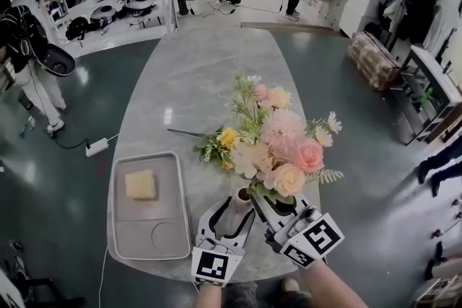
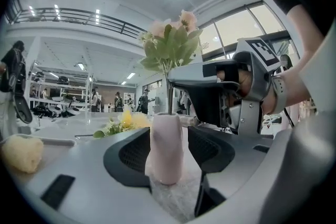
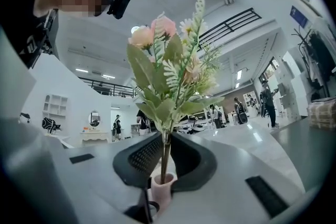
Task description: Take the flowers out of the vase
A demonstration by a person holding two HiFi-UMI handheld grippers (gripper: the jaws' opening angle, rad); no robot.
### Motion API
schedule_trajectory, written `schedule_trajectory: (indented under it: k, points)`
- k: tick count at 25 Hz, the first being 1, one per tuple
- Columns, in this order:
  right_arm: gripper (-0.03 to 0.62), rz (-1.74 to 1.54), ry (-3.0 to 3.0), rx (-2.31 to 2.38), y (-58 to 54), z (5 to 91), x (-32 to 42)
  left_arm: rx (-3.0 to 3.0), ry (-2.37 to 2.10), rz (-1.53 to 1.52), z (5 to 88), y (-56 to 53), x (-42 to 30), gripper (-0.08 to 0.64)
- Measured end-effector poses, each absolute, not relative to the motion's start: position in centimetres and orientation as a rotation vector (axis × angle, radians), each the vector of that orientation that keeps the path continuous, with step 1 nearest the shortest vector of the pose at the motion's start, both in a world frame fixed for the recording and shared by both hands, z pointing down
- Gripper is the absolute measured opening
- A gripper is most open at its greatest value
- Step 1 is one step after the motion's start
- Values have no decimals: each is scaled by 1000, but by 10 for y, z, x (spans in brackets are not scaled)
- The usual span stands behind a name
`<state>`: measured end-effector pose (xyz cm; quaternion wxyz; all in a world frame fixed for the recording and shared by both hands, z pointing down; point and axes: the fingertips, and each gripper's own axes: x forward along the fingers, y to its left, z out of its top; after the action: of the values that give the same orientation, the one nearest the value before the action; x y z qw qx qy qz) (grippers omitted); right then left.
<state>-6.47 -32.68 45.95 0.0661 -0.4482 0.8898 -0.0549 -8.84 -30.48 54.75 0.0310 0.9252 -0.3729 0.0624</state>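
Observation:
A small pink vase point(image 1: 240, 200) stands near the front edge of the grey marble table point(image 1: 195, 76). My left gripper point(image 1: 234, 207) is shut on the vase point(image 2: 167, 149), one pad against each side. A bunch of pink, peach and white flowers point(image 1: 281, 148) with green leaves rises from its mouth. My right gripper point(image 1: 271, 207) comes in from the right, just above the vase point(image 3: 161, 191). It is shut on the thin flower stems point(image 3: 166, 157), and the blooms point(image 3: 168, 60) tower over the jaws.
A yellow flower sprig point(image 1: 220, 141) lies on the table left of the bunch, its stem pointing left. A grey tray point(image 1: 133, 234) holding a yellow sponge point(image 1: 141, 184) sits at the front left. People stand on the floor beyond the far end of the table.

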Motion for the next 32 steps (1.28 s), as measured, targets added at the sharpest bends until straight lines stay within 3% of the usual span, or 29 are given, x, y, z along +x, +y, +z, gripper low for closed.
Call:
schedule_trajectory:
  k: [11,23,32]
  points:
    - [58,-131,2680,-1309,-317,421,-45,2824,-1200,212,520,-288,-77,216]
    - [56,-123,2696,-1291,-313,395,-46,2726,-1276,168,507,-277,-94,32]
    - [55,-105,2700,-1265,-308,387,-47,2682,-1266,113,508,-265,-98,14]
